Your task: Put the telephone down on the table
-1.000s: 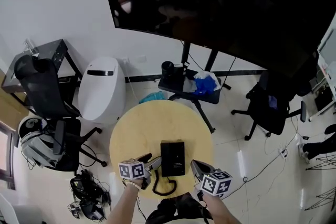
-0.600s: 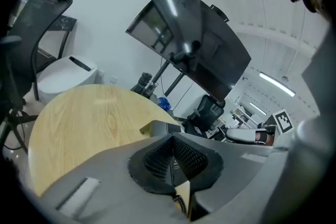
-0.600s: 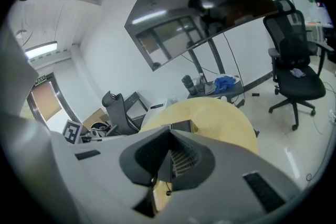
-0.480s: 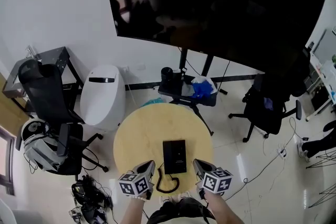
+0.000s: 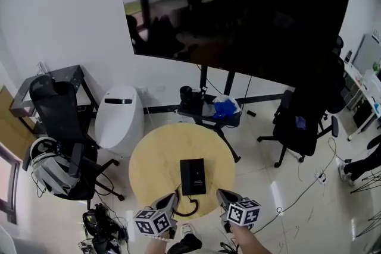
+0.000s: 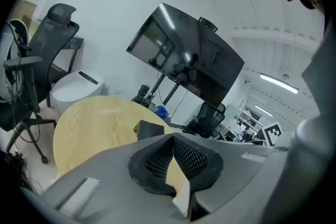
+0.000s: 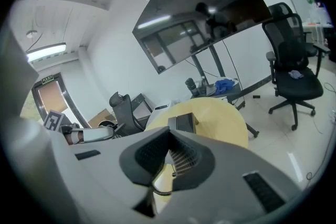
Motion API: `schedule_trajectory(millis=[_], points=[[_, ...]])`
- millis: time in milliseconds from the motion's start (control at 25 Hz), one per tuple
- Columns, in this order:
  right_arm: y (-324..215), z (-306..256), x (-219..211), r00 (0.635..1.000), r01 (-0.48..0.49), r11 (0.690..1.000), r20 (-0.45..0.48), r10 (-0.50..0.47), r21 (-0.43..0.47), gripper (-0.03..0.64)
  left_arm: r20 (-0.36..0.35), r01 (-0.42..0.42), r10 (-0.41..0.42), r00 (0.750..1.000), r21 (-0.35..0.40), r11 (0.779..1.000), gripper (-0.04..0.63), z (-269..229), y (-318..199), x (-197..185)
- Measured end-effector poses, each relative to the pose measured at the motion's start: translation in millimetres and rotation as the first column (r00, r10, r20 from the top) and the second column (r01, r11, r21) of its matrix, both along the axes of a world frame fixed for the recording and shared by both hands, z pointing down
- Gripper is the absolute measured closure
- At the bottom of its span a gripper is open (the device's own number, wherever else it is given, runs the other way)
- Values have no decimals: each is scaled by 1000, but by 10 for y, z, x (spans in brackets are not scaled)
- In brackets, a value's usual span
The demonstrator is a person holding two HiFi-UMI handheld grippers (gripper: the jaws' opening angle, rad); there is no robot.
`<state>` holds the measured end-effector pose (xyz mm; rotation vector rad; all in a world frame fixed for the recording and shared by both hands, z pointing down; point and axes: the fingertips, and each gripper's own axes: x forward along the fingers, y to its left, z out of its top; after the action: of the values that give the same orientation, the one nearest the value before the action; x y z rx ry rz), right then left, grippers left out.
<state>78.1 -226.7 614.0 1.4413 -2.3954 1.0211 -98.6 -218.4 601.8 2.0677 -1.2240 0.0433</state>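
The black telephone [image 5: 193, 176] lies flat on the round wooden table [image 5: 155, 157], its coiled cord [image 5: 187, 208] looping off its near end. My left gripper [image 5: 169, 200] hangs at the table's near edge, left of the cord, shut and empty. My right gripper [image 5: 223, 194] is level with it on the right, also shut with nothing held. Neither touches the phone. In the left gripper view the telephone [image 6: 149, 129] sits beyond the closed gripper [image 6: 172, 139]. The right gripper view shows the telephone [image 7: 184, 122] past the tips of the right gripper [image 7: 169, 134].
A large dark screen [image 5: 238, 15] stands on a stand behind the table. A low black stand [image 5: 211, 107] carries a blue cloth. A white rounded unit [image 5: 119, 119] and a black chair [image 5: 56, 110] are at the left, another black chair [image 5: 303, 122] at the right.
Both grippers have drawn back from the telephone to the table's near edge and risen. The left gripper's jaws have gone from open to shut. The telephone has stayed on the table.
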Motion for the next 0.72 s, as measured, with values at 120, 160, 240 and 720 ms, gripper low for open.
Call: schedule_trajectory(millis=[120, 160, 240, 720], points=[[257, -110, 135, 1000, 4, 1000, 19, -5, 26, 604, 22, -7, 6, 1000, 26, 1000, 595, -133, 218, 185], [354, -150, 188, 1000, 5, 999, 24, -6, 36, 604, 32, -5, 4, 999, 34, 999, 595, -166, 302, 242], [544, -217, 283, 999, 11, 999, 34, -12, 53, 604, 79, -10, 6, 997, 53, 999, 595, -206, 476, 346], [1392, -558, 426, 990, 46, 990, 129, -63, 130, 604, 151, 33, -52, 987, 129, 991, 595, -536, 1473, 551]])
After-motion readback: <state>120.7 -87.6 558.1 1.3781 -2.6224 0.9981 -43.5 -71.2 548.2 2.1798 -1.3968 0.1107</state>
